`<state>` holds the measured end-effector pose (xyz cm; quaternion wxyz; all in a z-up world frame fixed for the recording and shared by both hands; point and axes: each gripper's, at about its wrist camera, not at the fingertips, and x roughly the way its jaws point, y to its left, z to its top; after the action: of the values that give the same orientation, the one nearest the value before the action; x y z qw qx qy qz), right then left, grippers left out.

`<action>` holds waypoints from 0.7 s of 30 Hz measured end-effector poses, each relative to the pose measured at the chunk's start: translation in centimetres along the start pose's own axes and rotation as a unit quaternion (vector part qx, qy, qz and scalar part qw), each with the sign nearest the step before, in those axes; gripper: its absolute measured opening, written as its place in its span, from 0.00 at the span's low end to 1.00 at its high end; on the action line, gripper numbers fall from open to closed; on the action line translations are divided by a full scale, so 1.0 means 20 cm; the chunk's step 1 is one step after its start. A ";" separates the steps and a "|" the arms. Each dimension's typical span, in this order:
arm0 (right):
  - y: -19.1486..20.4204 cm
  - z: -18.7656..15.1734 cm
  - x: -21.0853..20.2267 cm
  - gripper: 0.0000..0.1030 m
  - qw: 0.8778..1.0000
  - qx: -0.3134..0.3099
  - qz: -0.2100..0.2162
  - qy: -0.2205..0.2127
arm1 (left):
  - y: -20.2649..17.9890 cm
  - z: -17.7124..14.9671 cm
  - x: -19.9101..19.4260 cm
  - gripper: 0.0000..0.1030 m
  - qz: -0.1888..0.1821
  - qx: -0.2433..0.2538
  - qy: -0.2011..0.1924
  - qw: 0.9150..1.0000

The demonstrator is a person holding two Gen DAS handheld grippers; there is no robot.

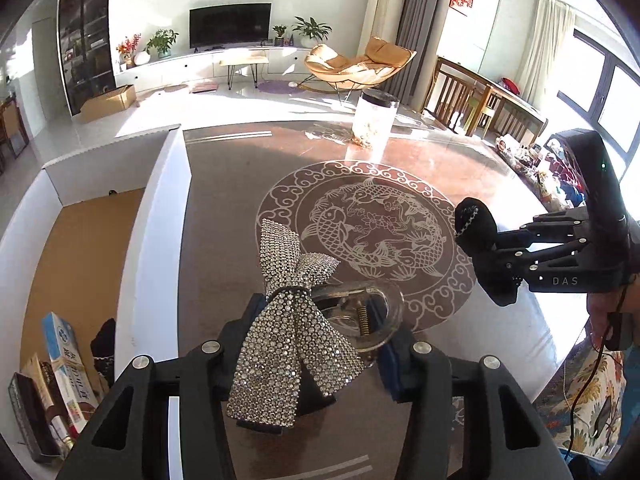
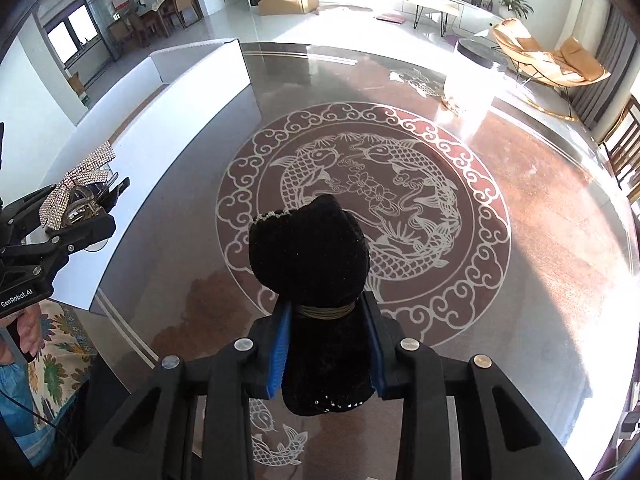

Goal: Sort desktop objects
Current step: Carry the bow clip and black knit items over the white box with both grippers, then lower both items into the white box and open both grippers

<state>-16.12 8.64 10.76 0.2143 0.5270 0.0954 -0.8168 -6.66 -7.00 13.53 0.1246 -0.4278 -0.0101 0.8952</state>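
Rhinestone bow clip sits clamped in our left gripper above the fish-patterned table, beside the white box, while our right gripper pinches what looks like a black velvet hair accessory.

A glass table with a round fish pattern at its centre. At its far edge stands a clear jar with a dark lid. Beyond, across a white floor, a television on a low white cabinet, potted plants beside it, and a tan lounge chair to the right.
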 end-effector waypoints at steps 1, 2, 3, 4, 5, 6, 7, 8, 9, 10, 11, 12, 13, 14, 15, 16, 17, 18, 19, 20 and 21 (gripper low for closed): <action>0.07 0.05 -0.01 0.33 1.000 -0.006 0.008 -0.009 | 0.08 0.02 -0.06 0.48 0.007 -0.009 -0.006 1.000; 0.14 0.10 -0.03 0.33 1.000 -0.011 0.019 -0.018 | 0.16 0.04 -0.11 0.48 0.017 -0.018 -0.010 1.000; 0.22 0.16 -0.04 0.33 0.999 -0.018 0.030 -0.028 | 0.24 0.05 -0.16 0.48 0.027 -0.026 -0.014 0.999; 0.30 0.22 -0.05 0.33 0.998 -0.024 0.041 -0.038 | 0.33 0.06 -0.20 0.48 0.043 -0.035 -0.018 0.998; 0.39 0.27 -0.07 0.33 0.997 -0.031 0.054 -0.048 | 0.42 0.07 -0.24 0.48 0.064 -0.042 -0.020 0.997; 0.48 0.33 -0.08 0.33 0.995 -0.037 0.067 -0.058 | 0.51 0.07 -0.27 0.48 0.082 -0.049 -0.021 0.995; 0.57 0.38 -0.08 0.33 0.993 -0.042 0.083 -0.066 | 0.59 0.06 -0.29 0.48 0.096 -0.059 -0.019 0.993; 0.67 0.44 -0.08 0.33 0.991 -0.049 0.097 -0.071 | 0.68 0.04 -0.31 0.48 0.108 -0.071 -0.015 0.991; 0.76 0.48 -0.07 0.33 0.990 -0.058 0.111 -0.071 | 0.75 0.02 -0.32 0.48 0.118 -0.081 -0.011 0.990; 0.87 0.52 -0.05 0.33 0.988 -0.067 0.124 -0.070 | 0.82 0.00 -0.31 0.48 0.129 -0.089 -0.005 0.988; 0.97 0.56 -0.03 0.33 0.986 -0.077 0.135 -0.068 | 0.88 -0.03 -0.31 0.48 0.137 -0.098 0.001 0.986; 1.07 0.58 -0.01 0.33 0.983 -0.088 0.145 -0.065 | 0.95 -0.07 -0.30 0.48 0.143 -0.108 0.007 0.984; 1.16 0.61 0.02 0.33 0.981 -0.098 0.152 -0.063 | 1.01 -0.11 -0.29 0.48 0.145 -0.118 0.013 0.982; 1.25 0.63 0.06 0.33 0.980 -0.108 0.157 -0.060 | 1.06 -0.14 -0.27 0.48 0.149 -0.129 0.019 0.980; 1.33 0.65 0.10 0.33 0.979 -0.117 0.159 -0.059 | 1.11 -0.16 -0.25 0.48 0.152 -0.139 0.024 0.978; 1.39 0.67 0.14 0.33 0.978 -0.125 0.159 -0.058 | 1.16 -0.18 -0.23 0.48 0.154 -0.149 0.030 0.976; 1.45 0.69 0.19 0.33 0.977 -0.132 0.155 -0.058 | 1.20 -0.20 -0.20 0.48 0.155 -0.159 0.037 0.974; 1.50 0.70 0.24 0.33 0.978 -0.135 0.152 -0.051 | 1.23 -0.22 -0.17 0.48 0.157 -0.165 0.044 0.973; 1.53 0.71 0.30 0.33 0.979 -0.131 0.154 -0.037 | 1.26 -0.23 -0.15 0.48 0.159 -0.168 0.051 0.971; 1.56 0.71 0.36 0.33 0.979 -0.123 0.159 -0.021 | 1.28 -0.24 -0.12 0.48 0.161 -0.171 0.059 0.970; 1.58 0.70 0.42 0.33 0.980 -0.116 0.163 -0.006 | 1.29 -0.26 -0.10 0.48 0.164 -0.173 0.066 0.969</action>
<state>-16.39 -26.91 11.37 0.4049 0.5019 0.1011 -0.7576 -7.02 -32.95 8.51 -0.0994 -0.4971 -0.0867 0.8576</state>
